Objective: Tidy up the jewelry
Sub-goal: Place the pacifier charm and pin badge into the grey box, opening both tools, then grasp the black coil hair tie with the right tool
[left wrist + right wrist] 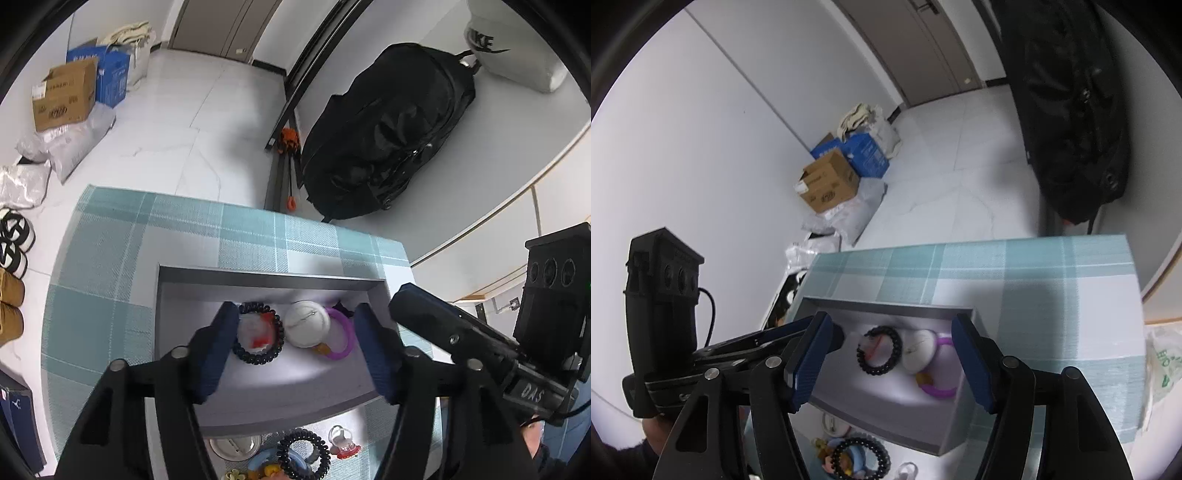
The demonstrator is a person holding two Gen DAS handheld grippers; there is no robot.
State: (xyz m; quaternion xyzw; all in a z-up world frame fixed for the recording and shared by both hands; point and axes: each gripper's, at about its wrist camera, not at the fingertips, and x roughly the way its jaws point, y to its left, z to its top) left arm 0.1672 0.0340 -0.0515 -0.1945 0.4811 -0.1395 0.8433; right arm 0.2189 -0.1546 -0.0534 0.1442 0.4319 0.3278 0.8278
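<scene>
A grey open box (258, 280) (886, 306) stands on the checked table. Inside lie a black beaded bracelet (258, 334) (879, 350), a white round piece (308, 323) (918, 349) and a purple ring bracelet (343, 338) (940, 387). My left gripper (295, 347) is open and empty, hovering over the box. My right gripper (892, 363) is open and empty, also above the box; it shows at the right of the left wrist view (461, 339). In front of the box lie another black coil bracelet (303, 456) (860, 458), a clear red charm (343, 443) and small colourful pieces.
The table wears a teal checked cloth (129, 240) (1034, 280). A black backpack (388, 129) stands beyond the table's far edge. Cardboard and blue boxes (74, 92) (842, 173) sit on the white floor. Shoes (13, 240) lie left of the table.
</scene>
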